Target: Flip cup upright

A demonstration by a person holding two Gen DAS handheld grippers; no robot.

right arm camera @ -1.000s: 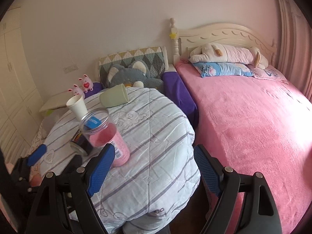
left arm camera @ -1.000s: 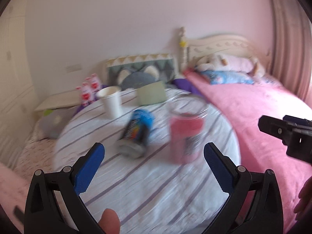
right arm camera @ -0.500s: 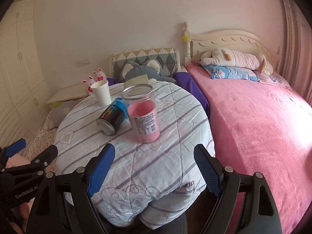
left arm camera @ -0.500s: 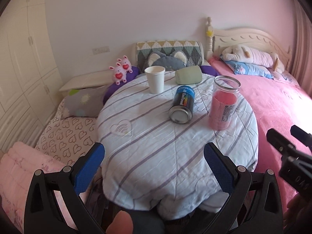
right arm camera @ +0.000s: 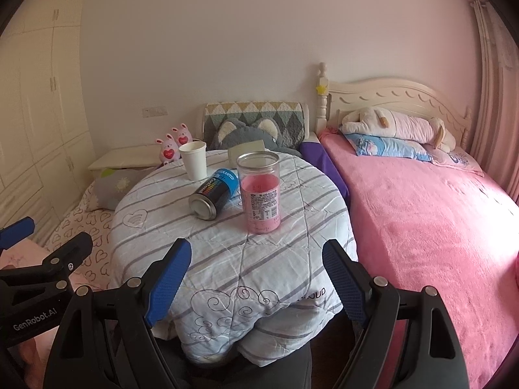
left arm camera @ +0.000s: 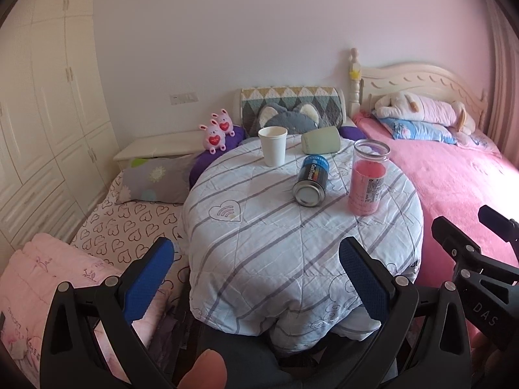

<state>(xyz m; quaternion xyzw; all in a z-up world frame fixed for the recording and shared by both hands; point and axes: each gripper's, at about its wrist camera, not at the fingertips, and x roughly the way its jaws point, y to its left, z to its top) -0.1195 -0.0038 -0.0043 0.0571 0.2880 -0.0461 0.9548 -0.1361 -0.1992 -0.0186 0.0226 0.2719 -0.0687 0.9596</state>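
A pale green cup [left arm camera: 320,139] lies on its side at the far edge of the round quilt-covered table [left arm camera: 259,227]; in the right wrist view it [right arm camera: 249,147] is partly hidden behind the jar. My left gripper [left arm camera: 256,272] is open and empty, well back from the table's near edge. My right gripper [right arm camera: 256,275] is open and empty, also short of the near edge. Each gripper shows at the side of the other's view.
A white paper cup [left arm camera: 273,145] stands upright near the green cup. A blue can [left arm camera: 311,180] lies on its side mid-table. A clear jar of pink stuff [left arm camera: 368,178] stands to the right. A pink bed [right arm camera: 421,210] lies right, a low bed [left arm camera: 129,220] left.
Both grippers have pulled back and risen away from the table; the objects now look farther and smaller. Nothing on the table has moved.
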